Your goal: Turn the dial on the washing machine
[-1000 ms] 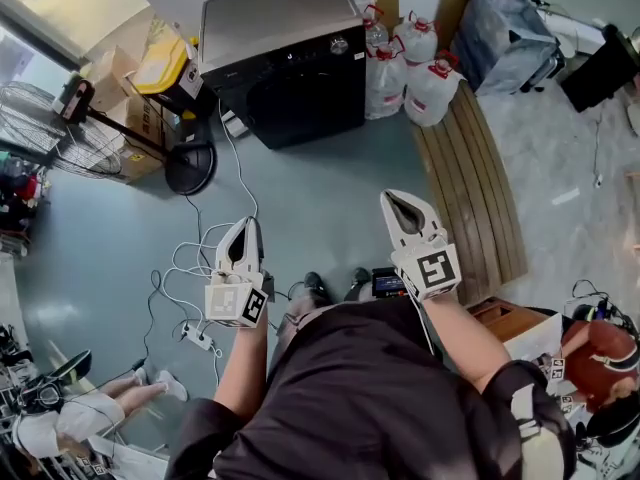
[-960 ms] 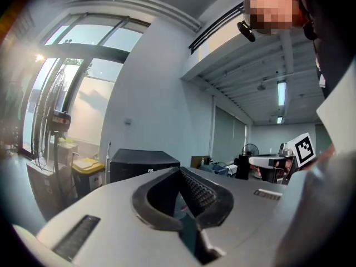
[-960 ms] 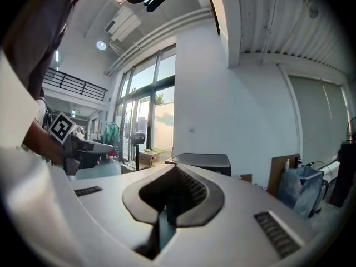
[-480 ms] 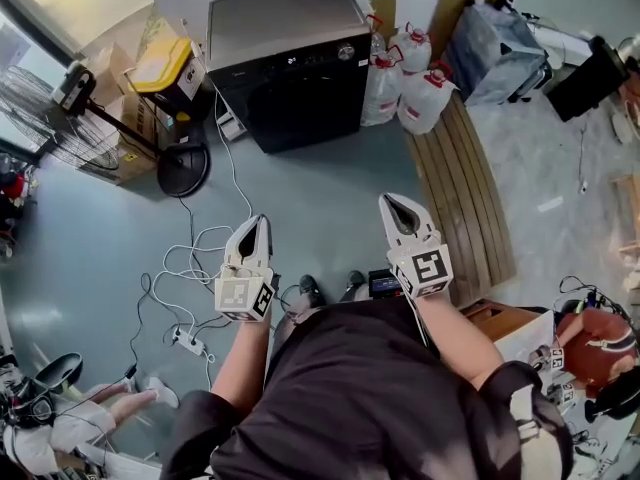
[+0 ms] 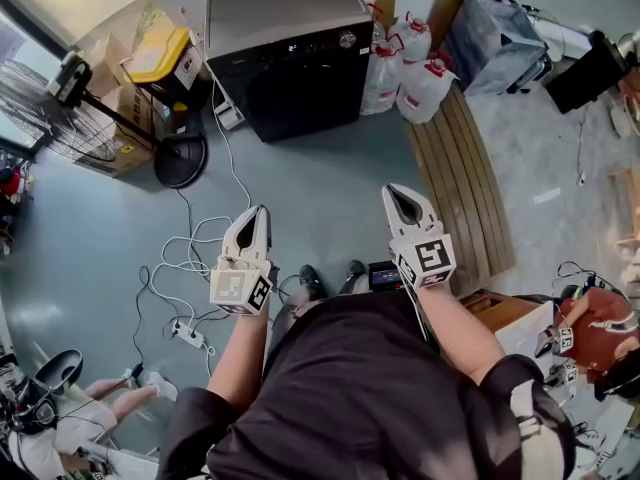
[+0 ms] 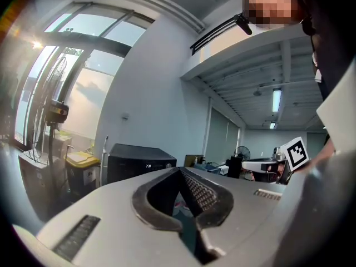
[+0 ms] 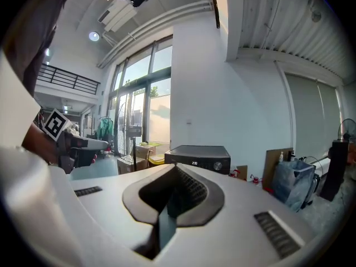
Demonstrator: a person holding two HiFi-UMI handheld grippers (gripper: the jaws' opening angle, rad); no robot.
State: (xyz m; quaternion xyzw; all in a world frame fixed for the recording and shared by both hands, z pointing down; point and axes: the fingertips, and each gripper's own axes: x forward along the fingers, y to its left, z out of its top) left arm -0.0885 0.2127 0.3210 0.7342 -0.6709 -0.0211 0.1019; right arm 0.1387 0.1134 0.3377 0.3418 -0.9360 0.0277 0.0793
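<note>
Your right gripper (image 5: 392, 190) is clenched, jaws together with nothing between them. Your left gripper (image 5: 262, 211) is likewise closed and empty. Both point at the washing machine (image 5: 290, 63) but are well apart from it. It stands against the far wall. Its dial (image 5: 346, 40) sits at the right end of the front panel, untouched. Water jugs (image 5: 402, 68) stand just right of the machine, a yellow-lidded bin (image 5: 160, 58) to its left. White cables (image 5: 190, 258) lie on the floor near your left gripper.

The washing machine (image 5: 288, 53) stands well ahead of the left gripper (image 5: 260, 213) and right gripper (image 5: 393, 192), its dial (image 5: 346, 40) toward the right gripper's side. Water jugs (image 5: 402, 66) sit just right of the machine. A standing fan (image 5: 55, 118) and a bin (image 5: 162, 56) lie ahead-left of the left gripper, with cables (image 5: 185, 253) on the floor (image 5: 320, 188) to its left.
</note>
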